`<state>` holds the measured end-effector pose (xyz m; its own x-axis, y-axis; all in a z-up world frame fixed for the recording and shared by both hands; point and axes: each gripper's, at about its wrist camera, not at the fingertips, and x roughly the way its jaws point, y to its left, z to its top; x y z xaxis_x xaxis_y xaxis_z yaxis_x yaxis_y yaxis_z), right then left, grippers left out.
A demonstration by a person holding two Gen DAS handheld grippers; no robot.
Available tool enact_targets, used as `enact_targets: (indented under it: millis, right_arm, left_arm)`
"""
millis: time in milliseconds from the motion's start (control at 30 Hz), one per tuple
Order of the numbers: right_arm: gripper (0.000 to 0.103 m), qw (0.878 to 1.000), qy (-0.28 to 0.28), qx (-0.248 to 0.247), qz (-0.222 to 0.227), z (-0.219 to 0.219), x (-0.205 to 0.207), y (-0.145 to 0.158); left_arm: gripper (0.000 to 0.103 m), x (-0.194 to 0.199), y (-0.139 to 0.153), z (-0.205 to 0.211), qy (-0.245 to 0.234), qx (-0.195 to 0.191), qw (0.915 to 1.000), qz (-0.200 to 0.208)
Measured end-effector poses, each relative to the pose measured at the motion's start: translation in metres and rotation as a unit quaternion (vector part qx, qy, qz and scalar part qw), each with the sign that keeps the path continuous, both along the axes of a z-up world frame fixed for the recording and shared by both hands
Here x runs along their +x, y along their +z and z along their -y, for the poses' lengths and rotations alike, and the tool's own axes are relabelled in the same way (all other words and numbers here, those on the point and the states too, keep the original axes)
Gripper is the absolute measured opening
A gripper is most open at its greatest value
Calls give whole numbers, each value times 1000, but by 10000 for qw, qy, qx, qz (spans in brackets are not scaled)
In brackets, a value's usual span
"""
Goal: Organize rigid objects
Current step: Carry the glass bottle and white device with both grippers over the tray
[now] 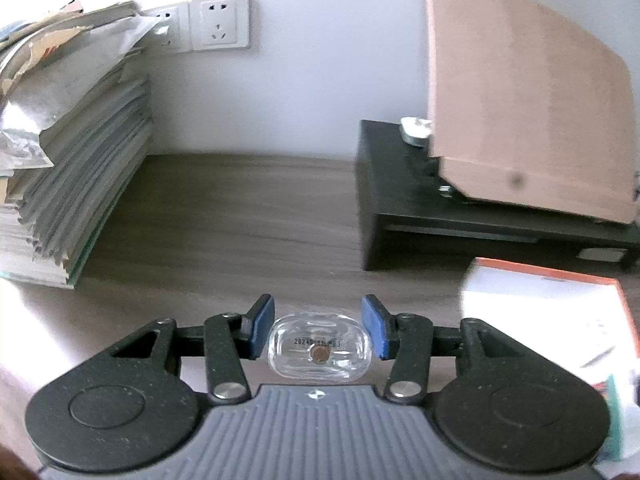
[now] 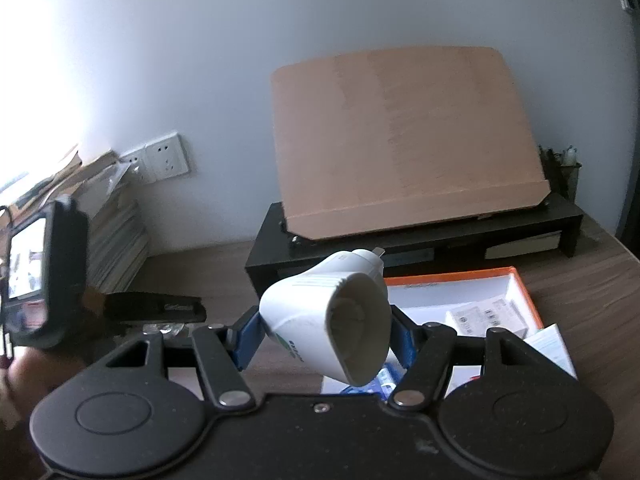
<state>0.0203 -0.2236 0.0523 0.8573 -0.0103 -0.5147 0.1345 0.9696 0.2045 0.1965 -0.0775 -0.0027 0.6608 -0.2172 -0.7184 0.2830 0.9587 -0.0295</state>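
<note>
A small clear glass bottle [image 1: 320,350] with printed digits and a brown dot sits between the blue pads [image 1: 262,326] of my left gripper [image 1: 319,314], which is shut on it above the wooden desk [image 1: 240,216]. My right gripper [image 2: 325,330] is shut on a white cone-shaped plastic device [image 2: 320,312], whose wide open mouth faces the camera. In the right wrist view the left gripper [image 2: 168,316] appears at the left, with a hand behind it. An orange-rimmed open box [image 2: 520,280] lies just beyond the right gripper.
A black desk riser [image 1: 400,208] carries a leaning tan board [image 1: 520,100]. A tall stack of papers [image 1: 80,160] stands at the left under wall sockets [image 1: 218,20]. The orange-rimmed box [image 1: 560,280] holds small white packets. A pen holder [image 2: 564,176] stands at the far right.
</note>
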Motion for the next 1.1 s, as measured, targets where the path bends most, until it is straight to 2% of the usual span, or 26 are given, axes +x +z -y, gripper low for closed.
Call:
enact_targets:
  millis: [267, 533, 1100]
  right_arm:
    - [78, 9999, -122, -13, 96, 37, -16, 6]
    - [78, 9997, -218, 55, 0, 73, -25, 0]
    - [78, 9983, 145, 24, -563, 123, -7, -36]
  left_arm:
    - [49, -40, 13, 34, -221, -72, 9997, -76]
    - [49, -62, 17, 65, -433, -109, 9990, -34]
    - [49, -86, -8, 96, -474, -265, 9979, -356]
